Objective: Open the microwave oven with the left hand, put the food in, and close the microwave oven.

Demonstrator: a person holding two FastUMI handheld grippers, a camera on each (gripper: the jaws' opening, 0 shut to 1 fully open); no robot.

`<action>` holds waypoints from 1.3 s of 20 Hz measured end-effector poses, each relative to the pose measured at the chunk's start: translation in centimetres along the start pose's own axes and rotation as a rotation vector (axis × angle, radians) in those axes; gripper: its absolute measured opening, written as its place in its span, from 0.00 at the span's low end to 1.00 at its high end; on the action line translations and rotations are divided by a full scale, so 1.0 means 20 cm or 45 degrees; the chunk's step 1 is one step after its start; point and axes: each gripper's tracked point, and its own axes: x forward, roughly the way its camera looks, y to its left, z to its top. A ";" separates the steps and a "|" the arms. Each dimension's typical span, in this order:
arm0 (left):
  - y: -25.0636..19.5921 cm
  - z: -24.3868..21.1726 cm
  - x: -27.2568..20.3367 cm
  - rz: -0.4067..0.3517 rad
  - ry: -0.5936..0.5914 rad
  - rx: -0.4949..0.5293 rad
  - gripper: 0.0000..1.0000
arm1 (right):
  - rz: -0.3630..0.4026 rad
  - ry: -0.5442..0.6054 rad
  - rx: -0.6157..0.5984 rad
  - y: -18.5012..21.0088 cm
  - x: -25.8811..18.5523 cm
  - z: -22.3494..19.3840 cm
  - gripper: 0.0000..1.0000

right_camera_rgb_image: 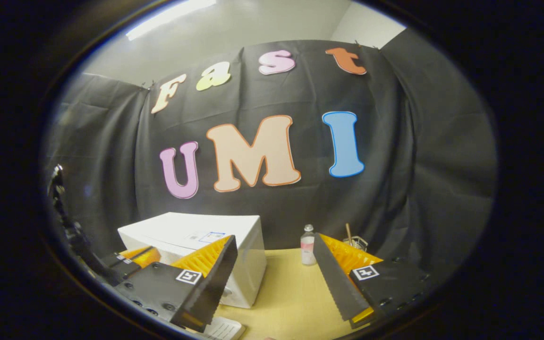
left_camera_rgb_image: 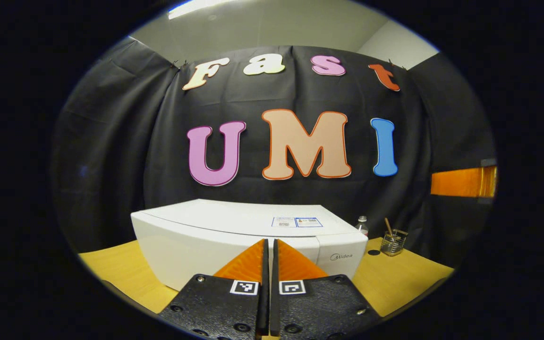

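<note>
The white microwave point(left_camera_rgb_image: 234, 236) stands on the yellow table point(left_camera_rgb_image: 395, 278) with its door closed, directly ahead in the left gripper view. My left gripper point(left_camera_rgb_image: 270, 242) is shut with nothing between its fingers, tips close in front of the microwave's front face. In the right gripper view the microwave point(right_camera_rgb_image: 191, 233) sits at the left, and the left gripper point(right_camera_rgb_image: 144, 252) shows beside its front. My right gripper point(right_camera_rgb_image: 274, 237) is open and holds nothing, hanging over the table to the right of the microwave.
A small clear bottle point(right_camera_rgb_image: 308, 244) and a glass holder with a stick point(left_camera_rgb_image: 393, 242) stand at the back right of the table. A white ribbed object point(right_camera_rgb_image: 222, 328) lies at the near edge. The black cloth wall is close behind.
</note>
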 end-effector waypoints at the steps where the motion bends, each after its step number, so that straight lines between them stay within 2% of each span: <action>1: 0.03 0.03 -0.03 0.017 -0.005 -0.001 0.05 | 0.013 0.009 -0.013 0.02 -0.01 -0.01 0.91; 4: 0.12 0.12 -0.15 0.103 -0.021 -0.010 0.11 | 0.087 0.021 -0.032 0.11 -0.02 -0.02 0.92; 6: 0.17 0.16 -0.20 0.139 -0.035 -0.017 0.27 | 0.145 0.027 -0.024 0.17 -0.04 -0.03 0.92; 7: 0.18 0.18 -0.22 0.146 -0.050 -0.022 0.46 | 0.169 0.025 -0.023 0.19 -0.05 -0.02 0.92; 8: 0.20 0.20 -0.24 0.157 -0.055 -0.030 0.57 | 0.186 0.025 -0.027 0.21 -0.05 -0.03 0.92; 10: 0.25 0.23 -0.28 0.206 -0.071 -0.060 0.99 | 0.205 0.030 -0.036 0.23 -0.06 -0.03 0.92; 11: 0.26 0.25 -0.29 0.211 -0.091 -0.066 0.96 | 0.208 0.030 -0.039 0.24 -0.06 -0.04 0.92; 18: 0.27 0.23 -0.30 0.239 -0.089 -0.039 0.96 | 0.185 0.043 -0.077 0.24 -0.05 -0.05 0.92; 19: 0.26 0.22 -0.29 0.234 -0.081 -0.033 0.93 | 0.180 0.041 -0.075 0.23 -0.04 -0.05 0.92; 20: 0.25 0.21 -0.29 0.227 -0.071 -0.030 0.96 | 0.174 0.044 -0.072 0.22 -0.04 -0.05 0.92; 26: 0.26 0.25 -0.30 0.253 -0.108 -0.008 0.96 | 0.142 0.042 -0.034 0.15 -0.04 -0.04 0.92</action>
